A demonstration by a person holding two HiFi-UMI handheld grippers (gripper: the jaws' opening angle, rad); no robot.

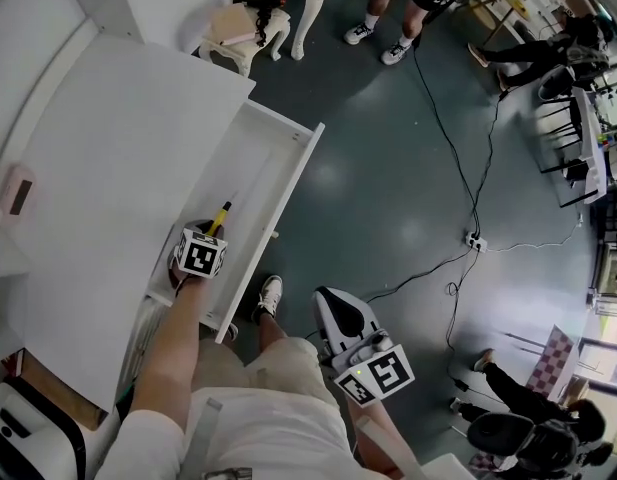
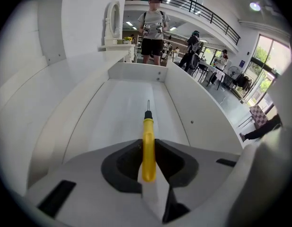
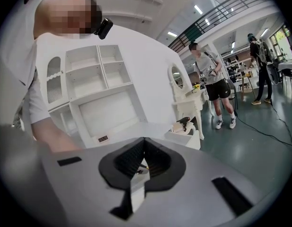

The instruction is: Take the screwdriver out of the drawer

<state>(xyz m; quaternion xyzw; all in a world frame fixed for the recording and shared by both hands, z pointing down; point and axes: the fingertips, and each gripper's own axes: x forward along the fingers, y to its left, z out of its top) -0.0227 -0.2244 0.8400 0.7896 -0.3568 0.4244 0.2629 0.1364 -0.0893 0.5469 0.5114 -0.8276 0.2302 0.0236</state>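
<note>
A yellow-handled screwdriver [image 2: 148, 145] with a thin metal tip points along the open white drawer [image 2: 193, 112], just above its floor. My left gripper [image 2: 147, 144] is shut on the yellow handle, with the shaft sticking out ahead. In the head view the left gripper [image 1: 212, 232] reaches down into the drawer [image 1: 300, 163] of the white desk, and the screwdriver [image 1: 222, 216] shows beyond its marker cube. My right gripper [image 1: 328, 298] hovers over the floor to the right of the drawer, away from it. In its own view the right gripper [image 3: 144, 139] is shut and holds nothing.
The white desk top [image 1: 118, 168] lies left of the drawer. Black cables and a power strip [image 1: 475, 240] cross the floor on the right. A small white stool [image 1: 238, 38] and standing people [image 1: 388, 18] are beyond the drawer. My shoe [image 1: 270, 294] is below the drawer front.
</note>
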